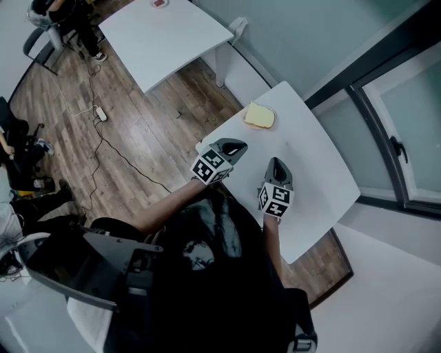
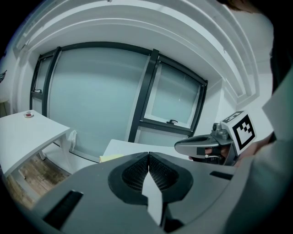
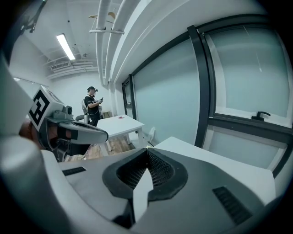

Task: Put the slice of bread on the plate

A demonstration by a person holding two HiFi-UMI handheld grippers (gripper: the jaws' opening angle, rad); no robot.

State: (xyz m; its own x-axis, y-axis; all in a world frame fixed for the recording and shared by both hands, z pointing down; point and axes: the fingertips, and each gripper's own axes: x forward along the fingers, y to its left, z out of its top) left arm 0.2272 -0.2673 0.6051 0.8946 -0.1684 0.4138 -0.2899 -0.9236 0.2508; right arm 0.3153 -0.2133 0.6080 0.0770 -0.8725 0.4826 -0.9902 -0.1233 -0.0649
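Note:
A slice of bread (image 1: 259, 116), pale yellow with a darker crust, lies on the far part of the white table (image 1: 310, 165). In the left gripper view only its yellow edge (image 2: 110, 158) shows above the jaws. No plate is in any view. My left gripper (image 1: 240, 147) hovers over the table's near left side, short of the bread, jaws shut and empty (image 2: 149, 155). My right gripper (image 1: 277, 163) is beside it to the right, also shut with nothing in it (image 3: 147, 150). Each gripper appears in the other's view: the right gripper (image 2: 201, 146) and the left gripper (image 3: 78, 130).
A second white table (image 1: 162, 38) with a small red thing (image 1: 159, 3) stands across a strip of wooden floor (image 1: 138, 131), where a cable lies. A person (image 3: 93, 105) stands far off. Glass walls and a window frame (image 2: 146, 91) rise behind my table.

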